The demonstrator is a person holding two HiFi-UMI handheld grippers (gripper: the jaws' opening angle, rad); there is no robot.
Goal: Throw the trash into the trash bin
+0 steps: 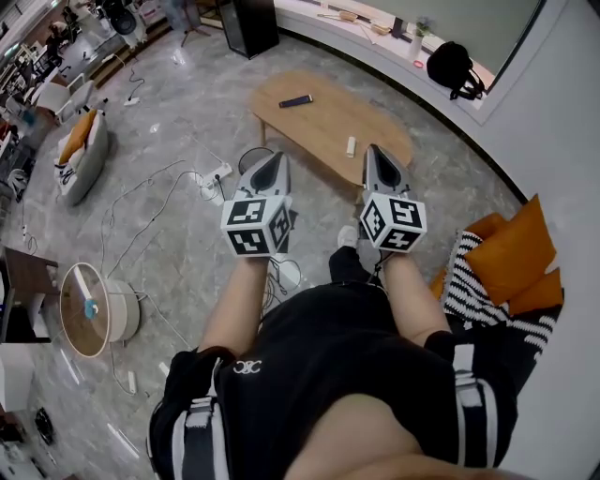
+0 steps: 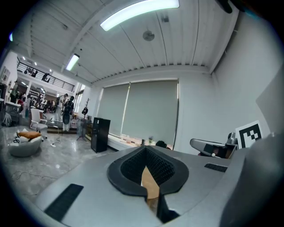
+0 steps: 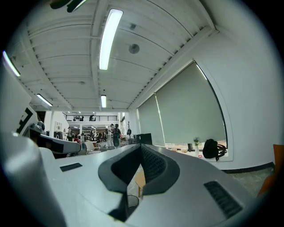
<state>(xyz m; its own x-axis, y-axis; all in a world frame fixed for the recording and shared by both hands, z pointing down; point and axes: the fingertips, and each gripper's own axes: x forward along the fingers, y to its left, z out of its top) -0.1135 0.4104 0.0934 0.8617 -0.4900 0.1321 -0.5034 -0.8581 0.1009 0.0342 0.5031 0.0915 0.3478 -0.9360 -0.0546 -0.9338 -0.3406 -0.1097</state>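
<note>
I stand over a grey marble floor with both grippers held out level. In the head view my left gripper (image 1: 274, 159) and right gripper (image 1: 374, 152) point toward a wooden coffee table (image 1: 323, 122). Both are shut with nothing between the jaws. A small white object (image 1: 351, 145) and a dark flat object (image 1: 295, 100) lie on the table. A dark round bin (image 1: 251, 157) stands on the floor by the table's near left end, just left of the left gripper's tip. The right gripper view shows the bin's rim (image 3: 131, 202) through the gap under the right gripper (image 3: 141, 151). The left gripper (image 2: 146, 154) frames only table wood.
Orange cushions (image 1: 514, 246) and striped fabric (image 1: 478, 281) lie at my right. Cables (image 1: 155, 211) and a power strip (image 1: 217, 174) trail over the floor at left. A round stand (image 1: 89, 309), a beanbag (image 1: 82, 150), a black cabinet (image 1: 248, 23) and a black bag (image 1: 452, 67) are farther off.
</note>
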